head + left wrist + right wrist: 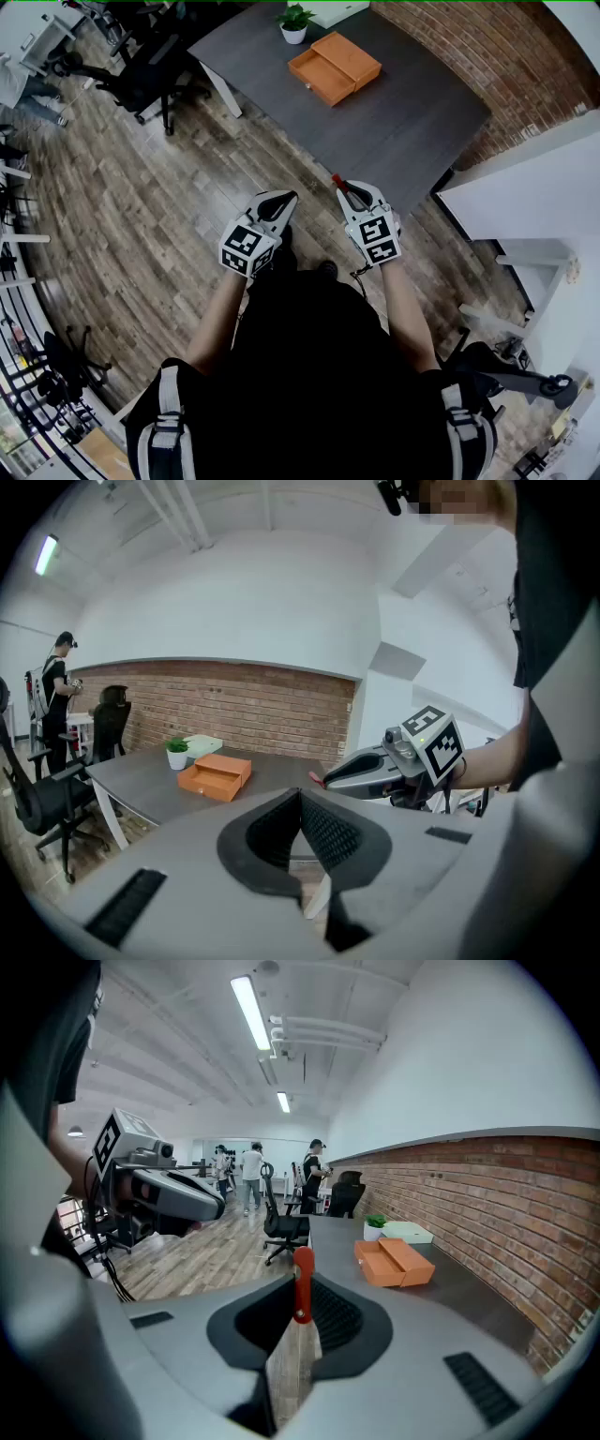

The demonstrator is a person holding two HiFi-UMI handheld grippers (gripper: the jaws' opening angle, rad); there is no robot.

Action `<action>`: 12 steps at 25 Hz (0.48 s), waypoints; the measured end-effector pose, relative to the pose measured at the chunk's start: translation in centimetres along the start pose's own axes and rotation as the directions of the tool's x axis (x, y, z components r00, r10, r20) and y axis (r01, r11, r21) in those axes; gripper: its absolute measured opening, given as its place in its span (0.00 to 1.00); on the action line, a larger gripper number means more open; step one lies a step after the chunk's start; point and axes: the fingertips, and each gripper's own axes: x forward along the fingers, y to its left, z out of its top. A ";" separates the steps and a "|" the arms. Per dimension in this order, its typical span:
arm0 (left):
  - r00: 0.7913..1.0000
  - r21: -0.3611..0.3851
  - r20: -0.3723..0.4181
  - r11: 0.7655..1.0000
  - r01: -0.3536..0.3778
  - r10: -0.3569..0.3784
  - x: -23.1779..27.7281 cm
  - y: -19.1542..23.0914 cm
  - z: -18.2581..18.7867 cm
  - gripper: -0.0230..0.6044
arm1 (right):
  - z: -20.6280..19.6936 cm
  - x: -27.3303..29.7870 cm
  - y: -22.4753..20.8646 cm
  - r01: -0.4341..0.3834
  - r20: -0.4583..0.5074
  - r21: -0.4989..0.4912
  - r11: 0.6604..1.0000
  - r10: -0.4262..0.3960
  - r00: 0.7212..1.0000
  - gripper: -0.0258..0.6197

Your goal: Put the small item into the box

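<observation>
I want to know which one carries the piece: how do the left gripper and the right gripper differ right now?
The right gripper is shut on a small red item that pokes past its tips; the left gripper is shut on nothing. In the head view the right gripper overlaps the edge of the grey table, while the left gripper shows over the wood floor. Both are short of the orange box.
</observation>
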 end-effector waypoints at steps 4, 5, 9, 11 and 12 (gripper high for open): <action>1.000 -0.003 -0.003 1.000 0.007 -0.007 -0.5 2.2 0.2 0.07 | 0.8 1.5 0.7 0.004 -0.007 0.004 1.000 -0.004 1.000 0.14; 1.000 -0.003 -0.004 1.000 0.009 -0.009 -0.5 2.7 0.3 0.07 | 1.0 1.8 0.7 0.006 -0.008 0.005 1.000 -0.006 1.000 0.14; 0.999 -0.010 -0.004 0.999 0.034 -0.034 -0.1 4.2 0.4 0.07 | 1.3 3.0 0.5 0.012 -0.018 0.022 1.000 -0.011 1.000 0.14; 0.999 -0.013 -0.009 0.999 0.047 -0.047 0.0 4.9 0.2 0.07 | 1.3 3.6 0.5 0.015 -0.026 0.028 0.999 -0.014 1.000 0.14; 0.998 -0.015 -0.011 0.998 0.054 -0.054 0.2 5.2 0.1 0.07 | 1.4 3.8 0.5 0.017 -0.030 0.031 0.999 -0.016 0.999 0.14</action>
